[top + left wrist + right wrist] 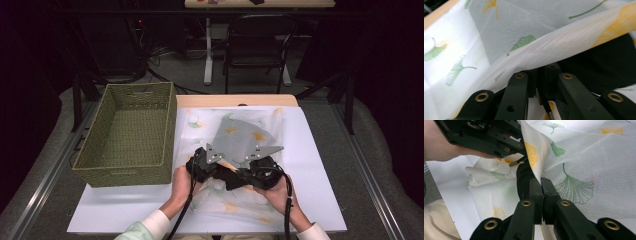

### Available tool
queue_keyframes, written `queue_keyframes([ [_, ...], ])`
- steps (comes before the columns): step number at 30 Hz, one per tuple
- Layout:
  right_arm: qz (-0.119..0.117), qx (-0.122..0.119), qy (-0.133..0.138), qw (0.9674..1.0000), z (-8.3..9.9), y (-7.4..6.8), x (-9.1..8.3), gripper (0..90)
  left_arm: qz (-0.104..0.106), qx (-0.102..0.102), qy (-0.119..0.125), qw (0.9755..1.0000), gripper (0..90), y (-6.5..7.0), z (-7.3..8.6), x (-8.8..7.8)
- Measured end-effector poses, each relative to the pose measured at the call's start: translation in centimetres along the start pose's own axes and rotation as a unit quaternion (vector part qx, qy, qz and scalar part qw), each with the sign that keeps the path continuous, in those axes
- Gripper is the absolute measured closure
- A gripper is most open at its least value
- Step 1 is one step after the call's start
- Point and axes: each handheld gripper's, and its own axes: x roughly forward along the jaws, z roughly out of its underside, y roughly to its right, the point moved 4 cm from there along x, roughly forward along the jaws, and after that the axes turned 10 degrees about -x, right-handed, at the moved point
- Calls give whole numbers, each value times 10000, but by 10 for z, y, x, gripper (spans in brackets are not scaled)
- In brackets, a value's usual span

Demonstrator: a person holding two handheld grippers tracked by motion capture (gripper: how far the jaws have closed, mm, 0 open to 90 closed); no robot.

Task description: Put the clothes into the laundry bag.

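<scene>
Pinching item: sheer white cloth [235, 145] printed with green and yellow ginkgo leaves, lying at centre frame of the high view on the white tabletop [320, 200], its near edge lifted between two hand-held grippers.

Left gripper [204, 161]: jaws pressed together on a rolled hem of the cloth, seen low centre in the left gripper view.
Right gripper [262, 165]: jaws pressed together on a fold of the cloth, seen at centre in the right gripper view [541, 185].

Adjacent: woven basket [131, 135], left of the cloth in the high view, its interior bare.

Risks, as judged:
- Slip. The fabric is thin and slick-looking; a thin bite near the hem could pull free if the hands draw apart too hard.
- Uneven fold. The two grips sit close together, so the far part of the cloth may drag or bunch on the tabletop.
- Snag. The trailing cables hang near the loose lower edge and could catch it.

View differences:
- High view gives the cloth's whole spread, the basket and both hands, but the pinch points are hidden under the gripper bodies.
- Left gripper view shows the hem's stitched ribbing [544, 53] at the jaws.
- Right gripper view shows the other gripper [489, 137] at upper left, plus a bunched layer of cloth beneath it.
</scene>
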Motion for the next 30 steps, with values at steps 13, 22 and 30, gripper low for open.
queue_keyframes([
  [13,-23,62,-14,10000,1,0,1,886,47,-106,-357,9993,827,-12,13,8],
  [22,-26,48,-10,10000,2,2,0,886,504,-318,-748,9954,574,-10,22,-15],
  [30,-37,71,-18,10000,2,2,0,886,633,-407,-860,9935,361,-1,27,-35],
])
